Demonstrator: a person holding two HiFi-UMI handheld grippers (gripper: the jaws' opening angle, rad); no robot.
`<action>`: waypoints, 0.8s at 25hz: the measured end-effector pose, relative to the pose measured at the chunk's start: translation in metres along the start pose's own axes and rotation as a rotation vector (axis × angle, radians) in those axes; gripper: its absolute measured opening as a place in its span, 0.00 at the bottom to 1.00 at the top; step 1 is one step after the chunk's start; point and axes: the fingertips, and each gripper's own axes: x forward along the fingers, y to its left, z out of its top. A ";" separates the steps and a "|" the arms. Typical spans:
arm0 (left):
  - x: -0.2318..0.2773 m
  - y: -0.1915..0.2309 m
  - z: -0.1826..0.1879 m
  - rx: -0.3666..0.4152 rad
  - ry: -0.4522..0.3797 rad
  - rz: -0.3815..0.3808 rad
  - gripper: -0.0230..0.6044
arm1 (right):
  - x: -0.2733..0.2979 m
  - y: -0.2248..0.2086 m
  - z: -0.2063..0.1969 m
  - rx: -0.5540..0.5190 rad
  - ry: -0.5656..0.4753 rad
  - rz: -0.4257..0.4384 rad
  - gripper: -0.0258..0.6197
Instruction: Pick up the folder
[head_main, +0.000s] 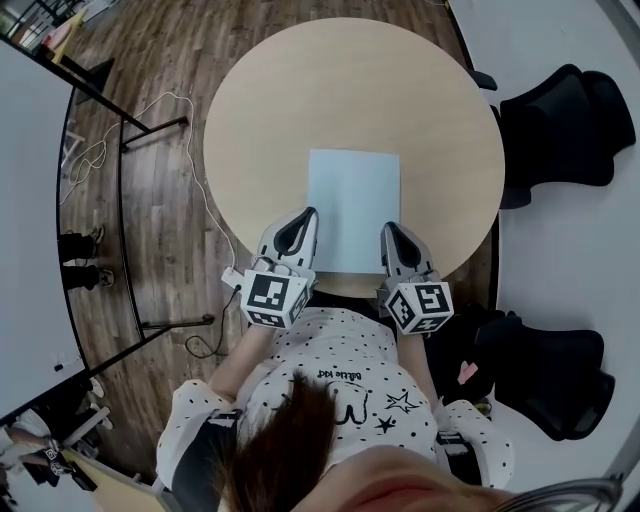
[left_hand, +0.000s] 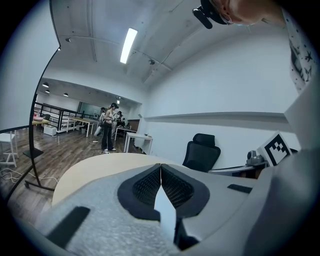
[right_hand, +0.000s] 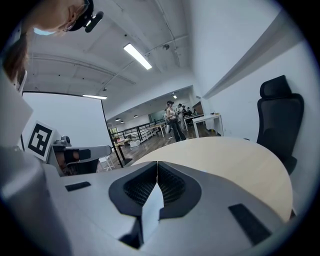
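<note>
Dark wood flooring (head_main: 150, 200) runs round a round, pale desk (head_main: 350, 90) in an open office. A white cable (head_main: 195, 170) trails over the boards on the left, beside a black metal frame (head_main: 125, 230).

From where I stand, the person in the dotted top (head_main: 320, 370) holds the left gripper (head_main: 308, 214) low over the near part of the desk, its marker cube (head_main: 270, 297) close to the body. Its fingers (left_hand: 145, 187) are clenched, the black pads meeting at the tip with nothing pinched between them. A pale sliver shows in the gap behind the pads, and I cannot tell what it is. Far beyond that gripper, a few people (left_hand: 107, 130) stand among other tables under a long ceiling light (left_hand: 128, 45).

The folder (head_main: 354, 205), pale and plain, lies flat on the desk between the two grippers. Its near edge is close to the desk's rim, and each near corner is just beside a gripper tip.

The right gripper (head_main: 389, 229) mirrors the left one. Its fingers (right_hand: 172, 187) are also pressed together on nothing, with the same pale sliver behind the pads.

Two black office chairs stand to the right of the desk, one further off (head_main: 560, 125) and one near the person (head_main: 545, 370).
</note>
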 end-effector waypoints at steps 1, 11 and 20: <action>0.001 0.001 0.000 0.000 -0.002 0.004 0.07 | 0.000 -0.002 0.001 -0.003 -0.001 -0.003 0.05; 0.001 0.024 -0.007 -0.036 0.024 0.053 0.07 | 0.005 0.006 -0.002 0.002 0.019 0.001 0.05; 0.010 0.032 -0.024 -0.060 0.083 0.045 0.07 | 0.019 -0.003 -0.011 0.019 0.044 -0.002 0.05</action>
